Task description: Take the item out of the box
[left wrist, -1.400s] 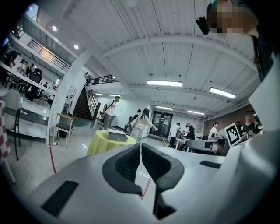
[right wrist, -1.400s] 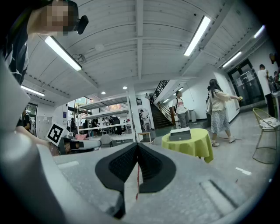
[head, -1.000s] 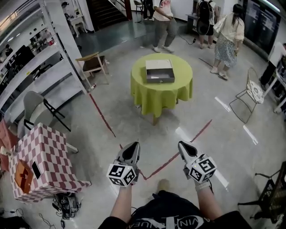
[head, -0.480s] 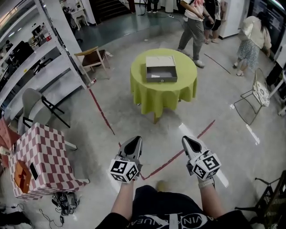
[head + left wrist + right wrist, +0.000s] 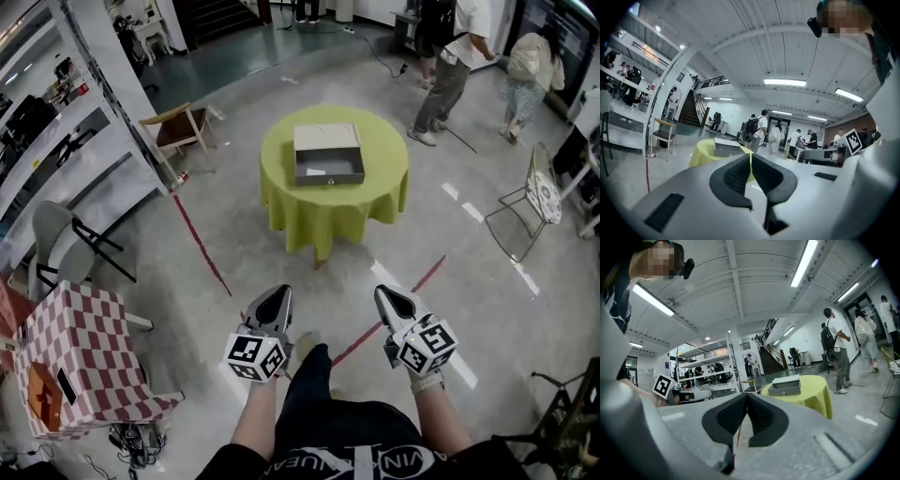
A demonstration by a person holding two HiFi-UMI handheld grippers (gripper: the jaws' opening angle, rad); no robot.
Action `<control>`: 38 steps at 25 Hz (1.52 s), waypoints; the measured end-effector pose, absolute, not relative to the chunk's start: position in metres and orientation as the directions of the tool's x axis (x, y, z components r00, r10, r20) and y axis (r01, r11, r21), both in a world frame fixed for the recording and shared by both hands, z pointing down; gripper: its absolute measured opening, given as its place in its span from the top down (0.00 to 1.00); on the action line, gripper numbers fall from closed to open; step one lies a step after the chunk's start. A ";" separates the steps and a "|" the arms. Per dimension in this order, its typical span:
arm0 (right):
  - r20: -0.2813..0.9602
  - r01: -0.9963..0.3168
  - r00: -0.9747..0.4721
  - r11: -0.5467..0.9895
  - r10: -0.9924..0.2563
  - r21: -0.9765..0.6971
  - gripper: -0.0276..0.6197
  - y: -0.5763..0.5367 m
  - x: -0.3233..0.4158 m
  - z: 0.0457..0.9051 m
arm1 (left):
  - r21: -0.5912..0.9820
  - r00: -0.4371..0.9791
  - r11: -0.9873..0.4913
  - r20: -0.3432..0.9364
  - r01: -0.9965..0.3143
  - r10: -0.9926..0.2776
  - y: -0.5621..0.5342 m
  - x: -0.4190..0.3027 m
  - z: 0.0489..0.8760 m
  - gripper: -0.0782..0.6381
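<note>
At the bottom of the head view, both forearms reach forward side by side, each hand carrying its gripper nearly level, tips pointing toward the round table (image 5: 330,208) ahead. The left gripper (image 5: 276,300) has its 2 jaws pressed together with nothing between them; its own view shows the dark pads (image 5: 736,174) meeting in a thin seam. The right gripper (image 5: 390,300) is likewise clenched and empty, its pads (image 5: 732,415) closed on each other. The 2 grippers stay apart from each other and well short of the table.

The hands themselves are hidden behind the marker cubes, and the person's lower body is cut off by the frame's lower edge. The inside of the box (image 5: 328,154) is too small and distant to read; no item can be made out in it from any view.

The box is a grey, open-topped tray sitting on the yellow-green cloth, roughly in the middle of the tabletop. In both gripper views only its outer wall shows above the jaws.
</note>
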State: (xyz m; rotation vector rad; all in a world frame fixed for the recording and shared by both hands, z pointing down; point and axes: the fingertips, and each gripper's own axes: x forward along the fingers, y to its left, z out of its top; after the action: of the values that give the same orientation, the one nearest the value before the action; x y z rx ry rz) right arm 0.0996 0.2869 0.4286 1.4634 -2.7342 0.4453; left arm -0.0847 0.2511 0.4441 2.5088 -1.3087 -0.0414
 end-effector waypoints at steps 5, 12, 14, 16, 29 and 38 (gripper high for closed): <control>0.143 -0.826 -0.549 0.509 -0.823 -0.243 0.95 0.246 0.104 0.420 | 0.274 0.617 -0.575 0.095 -0.771 -0.781 0.203 -0.074 0.428 0.87; 0.150 -0.831 -0.536 0.488 -0.831 -0.269 0.95 0.185 0.093 0.420 | 0.288 0.633 -0.585 0.113 -0.758 -0.766 0.140 -0.082 0.432 0.87; 0.160 -0.834 -0.531 0.480 -0.832 -0.270 0.95 0.169 0.091 0.422 | 0.296 0.638 -0.586 0.117 -0.754 -0.761 0.123 -0.084 0.433 0.87; 0.165 -0.839 -0.521 0.467 -0.837 -0.281 0.95 0.153 0.091 0.423 | 0.300 0.645 -0.591 0.122 -0.749 -0.755 0.108 -0.086 0.435 0.87; 0.164 -0.844 -0.499 0.435 -0.851 -0.313 0.95 0.079 0.078 0.438 | 0.312 0.668 -0.608 0.140 -0.730 -0.731 0.031 -0.100 0.452 0.87; 0.194 -0.834 -0.514 0.432 -0.836 -0.344 0.95 0.048 0.084 0.455 | 0.326 0.675 -0.605 0.168 -0.726 -0.719 0.003 -0.088 0.465 0.87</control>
State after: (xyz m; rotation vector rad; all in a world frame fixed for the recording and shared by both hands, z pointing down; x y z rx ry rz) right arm 0.0835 0.0480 0.4553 1.5520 -2.6631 0.6349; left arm -0.0878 0.0029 0.4655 2.5226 -1.1351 0.0273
